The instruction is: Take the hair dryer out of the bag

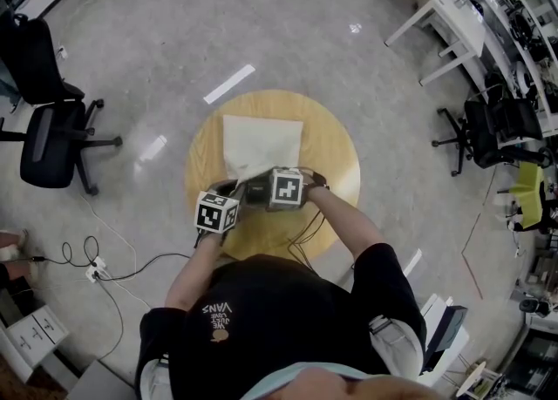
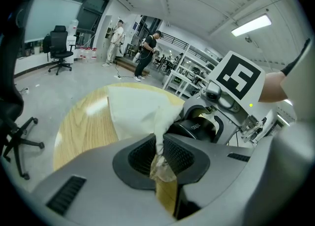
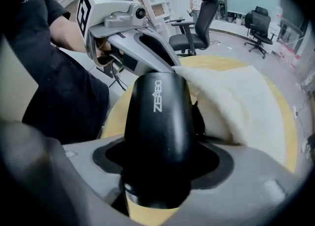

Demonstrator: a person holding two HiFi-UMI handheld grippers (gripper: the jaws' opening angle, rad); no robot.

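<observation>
A cream cloth bag (image 1: 260,145) lies on the round wooden table (image 1: 340,172). My left gripper (image 2: 158,157) is shut on the bag's near edge (image 2: 158,131), which bunches up between its pads. The black hair dryer (image 3: 157,136) is clamped between the jaws of my right gripper (image 3: 156,171); its body sticks out of the bag's mouth (image 3: 197,80). In the head view both grippers, the left gripper (image 1: 228,200) and the right gripper (image 1: 277,189), meet at the bag's near side. The hair dryer (image 2: 197,127) also shows in the left gripper view, beside the bag.
Black office chairs (image 1: 48,119) stand to the left, another chair (image 1: 497,132) and white desks (image 1: 453,23) to the right. Cables (image 1: 105,267) run over the floor near my feet. People (image 2: 147,52) stand far off in the room.
</observation>
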